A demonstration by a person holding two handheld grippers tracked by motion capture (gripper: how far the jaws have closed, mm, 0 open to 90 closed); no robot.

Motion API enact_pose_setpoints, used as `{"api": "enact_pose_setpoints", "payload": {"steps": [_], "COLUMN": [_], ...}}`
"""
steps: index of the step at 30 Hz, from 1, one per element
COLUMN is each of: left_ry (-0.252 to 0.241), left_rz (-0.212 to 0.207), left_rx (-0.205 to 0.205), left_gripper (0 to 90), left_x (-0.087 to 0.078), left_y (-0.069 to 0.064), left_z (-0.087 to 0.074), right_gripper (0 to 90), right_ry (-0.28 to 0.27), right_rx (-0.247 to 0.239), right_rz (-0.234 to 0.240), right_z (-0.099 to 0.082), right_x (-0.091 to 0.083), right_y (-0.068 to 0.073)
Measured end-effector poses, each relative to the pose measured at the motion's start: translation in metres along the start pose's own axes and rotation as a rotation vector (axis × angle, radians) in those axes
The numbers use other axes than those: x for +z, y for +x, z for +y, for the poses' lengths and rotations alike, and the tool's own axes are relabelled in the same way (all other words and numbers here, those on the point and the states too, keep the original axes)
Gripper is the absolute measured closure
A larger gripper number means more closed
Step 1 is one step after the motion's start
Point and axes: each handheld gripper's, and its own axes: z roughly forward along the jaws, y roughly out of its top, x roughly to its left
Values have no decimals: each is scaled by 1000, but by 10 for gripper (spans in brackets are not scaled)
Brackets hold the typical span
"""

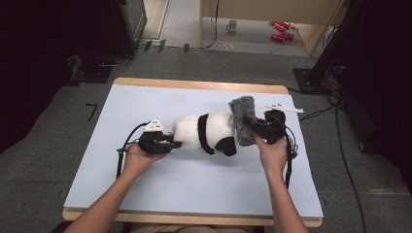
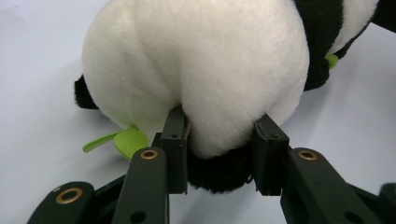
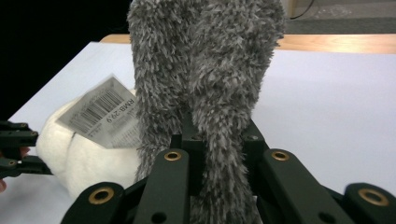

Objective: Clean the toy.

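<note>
A black-and-white panda plush [image 1: 206,131] lies on its side in the middle of the pale blue table top [image 1: 145,102]. My left gripper [image 1: 176,144] is shut on the plush's white rear end [image 2: 196,60], and the fur bulges between the pads [image 2: 268,154]. A green felt leaf [image 2: 126,141] sticks out beside it. My right gripper [image 1: 250,127] is shut on a fuzzy grey cloth piece [image 1: 241,119], held upright just right of the panda's head. In the right gripper view the grey cloth [image 3: 205,70] rises from between the jaws [image 3: 217,135], beside a barcode tag [image 3: 102,112].
The table's wooden edge [image 1: 199,85] runs along the far side. On the floor beyond stand a mug [image 1: 232,25] and red cans [image 1: 281,30]. Dark equipment and cables [image 1: 340,141] flank the table. In the right gripper view the left gripper's jaws [image 3: 14,149] show at the far left.
</note>
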Motion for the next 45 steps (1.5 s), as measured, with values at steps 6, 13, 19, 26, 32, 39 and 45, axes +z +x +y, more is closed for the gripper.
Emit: {"api": "enact_pose_setpoints", "payload": {"steps": [6, 13, 19, 26, 32, 39, 45], "left_ry": [2, -1, -1, -10, -19, -14, -27], "left_rz": [6, 8, 6, -2, -1, 14, 24], "left_rx": [15, 28, 16, -7, -24, -25, -44], "left_gripper": [633, 630, 626, 622, 620, 649, 655], "left_x": [0, 1, 0, -1, -3, -3, -2], "left_y": [-2, -5, -3, 2, 4, 3, 0], "left_z": [-4, -4, -4, -4, 1, 7, 10], "right_gripper": [786, 791, 792, 794, 790, 788, 786], "right_ry": [86, 93, 140, 276, 252, 73, 5], "right_rx": [-84, -82, -51, -41, -15, -13, -86], "right_rz": [-5, -23, -60, -79, -95, -53, 13], "right_z": [-6, -18, -30, -45, -40, -12, 4], "right_x": [26, 34, 41, 56, 44, -4, -20], "right_y": [15, 6, -2, -5, -15, -5, 28]}}
